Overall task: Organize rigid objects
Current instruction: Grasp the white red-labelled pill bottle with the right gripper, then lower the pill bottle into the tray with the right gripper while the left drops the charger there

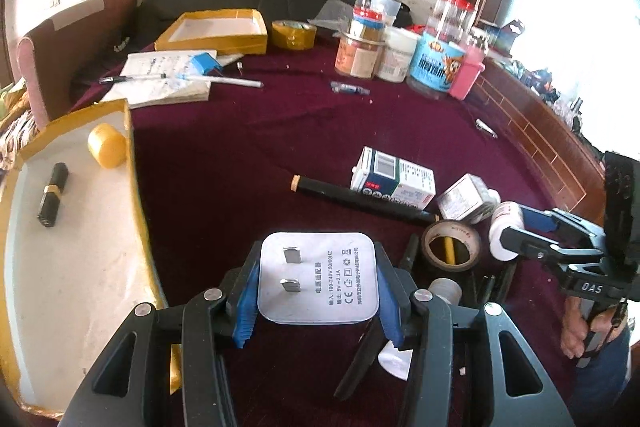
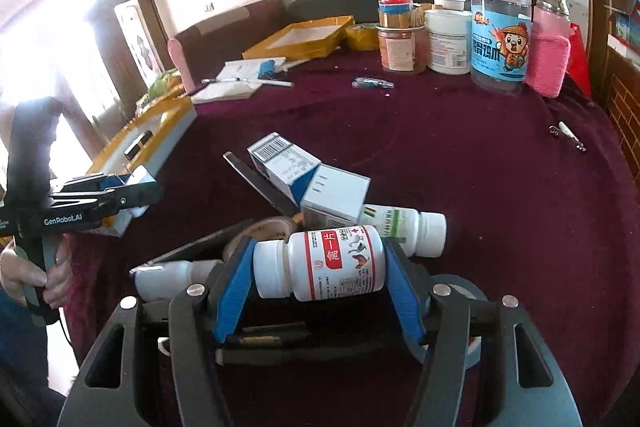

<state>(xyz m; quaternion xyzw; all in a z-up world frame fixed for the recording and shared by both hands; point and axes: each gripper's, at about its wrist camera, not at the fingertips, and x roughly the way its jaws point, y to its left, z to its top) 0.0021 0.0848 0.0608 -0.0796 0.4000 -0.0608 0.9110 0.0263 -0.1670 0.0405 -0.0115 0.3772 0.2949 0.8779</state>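
My left gripper [image 1: 319, 253] is shut on a white power adapter [image 1: 318, 291], prongs facing the camera, held above the maroon tablecloth. Just to its left lies a yellow-rimmed tray [image 1: 136, 187] holding a yellow cylinder [image 1: 106, 145] and a black tube [image 1: 53, 195]. My right gripper [image 2: 319, 247] is shut on a white pill bottle [image 2: 336, 263] with a red label, lying crosswise between the blue pads. The left wrist view shows that right gripper [image 1: 514, 227] at the right with the bottle [image 1: 504, 215]. In the right wrist view the left gripper [image 2: 136, 187] is beside the tray.
A second white bottle [image 2: 408, 227], two medicine boxes [image 2: 288, 167], a tape roll [image 1: 452, 243] and a black stick [image 1: 360, 197] are piled mid-table. Jars [image 2: 500, 39] stand at the back right. A notebook with pens [image 1: 168, 79] and another yellow tray [image 1: 216, 31] lie at the back left.
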